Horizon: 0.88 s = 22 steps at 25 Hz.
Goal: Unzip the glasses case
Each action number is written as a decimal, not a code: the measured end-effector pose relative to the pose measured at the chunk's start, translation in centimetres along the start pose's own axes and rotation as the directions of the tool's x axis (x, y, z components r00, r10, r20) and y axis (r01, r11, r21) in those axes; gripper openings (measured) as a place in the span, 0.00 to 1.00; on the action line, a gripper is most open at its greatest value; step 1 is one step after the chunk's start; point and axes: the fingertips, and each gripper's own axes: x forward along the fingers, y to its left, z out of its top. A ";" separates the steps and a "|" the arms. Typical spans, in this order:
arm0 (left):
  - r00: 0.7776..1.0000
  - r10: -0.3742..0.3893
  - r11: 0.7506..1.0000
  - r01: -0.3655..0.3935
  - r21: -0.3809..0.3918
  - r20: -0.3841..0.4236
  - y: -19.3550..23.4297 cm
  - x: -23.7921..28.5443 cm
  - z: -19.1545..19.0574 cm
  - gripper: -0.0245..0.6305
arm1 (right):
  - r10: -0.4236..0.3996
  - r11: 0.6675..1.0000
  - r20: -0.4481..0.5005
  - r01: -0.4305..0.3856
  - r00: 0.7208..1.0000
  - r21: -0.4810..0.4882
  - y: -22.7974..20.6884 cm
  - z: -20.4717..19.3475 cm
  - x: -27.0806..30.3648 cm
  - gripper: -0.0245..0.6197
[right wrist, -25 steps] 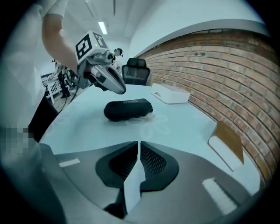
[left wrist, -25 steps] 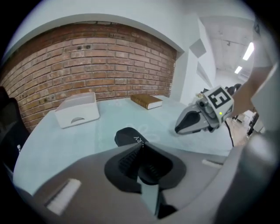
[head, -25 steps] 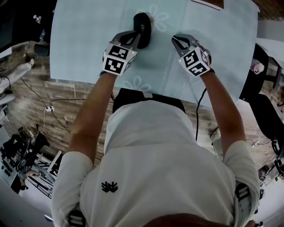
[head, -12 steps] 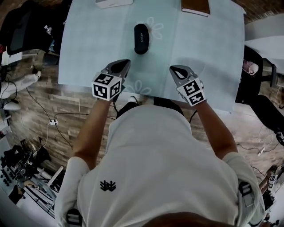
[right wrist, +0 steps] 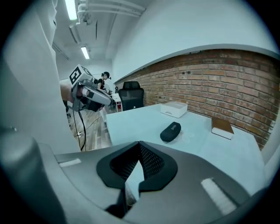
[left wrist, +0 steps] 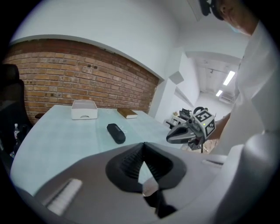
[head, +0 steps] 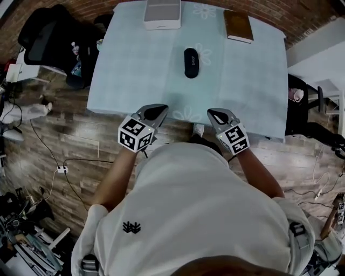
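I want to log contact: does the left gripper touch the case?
Apart. Head view shows a wide stretch of bare table between the left gripper and the case.

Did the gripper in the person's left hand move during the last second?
Yes. The left gripper was beside the glasses case; now it has pulled back toward the person, to the near edge of the table.

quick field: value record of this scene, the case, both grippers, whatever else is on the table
glasses case: black, closed, middle of table, apart from both grippers
left hand-held gripper: jaws together, empty, at near table edge
right hand-held gripper: jaws together, empty, at near table edge
far edge: white box, brown book
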 end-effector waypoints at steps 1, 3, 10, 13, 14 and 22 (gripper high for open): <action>1.000 -0.004 1.000 0.004 -0.007 0.010 -0.2 -1.5 -0.4 0.12 | -0.010 1.000 0.001 0.010 1.000 -0.002 1.2 0.2 -0.2 0.04; 1.000 -0.008 1.000 0.009 -0.015 0.024 -0.6 -4.4 -1.5 0.12 | -0.031 1.000 -0.001 0.031 1.000 0.001 3.6 0.4 -0.6 0.04; 0.999 -0.029 1.000 0.029 -0.007 0.034 -1.6 -10.8 -5.5 0.12 | -0.094 0.995 0.023 0.093 0.995 0.034 10.3 1.1 -3.0 0.04; 0.999 -0.026 0.999 0.028 -0.028 0.045 -1.7 -12.1 -6.4 0.12 | -0.098 0.995 0.019 0.098 0.995 0.033 12.7 1.0 -3.7 0.04; 0.998 -0.030 0.999 0.032 -0.030 0.048 -1.9 -12.4 -6.4 0.12 | -0.102 0.994 0.019 0.102 0.995 0.031 13.2 1.1 -3.9 0.04; 0.995 -0.075 0.997 0.073 0.035 0.061 -3.6 -13.2 -5.9 0.12 | -0.128 0.992 0.039 0.127 0.991 0.017 15.1 2.2 -5.1 0.04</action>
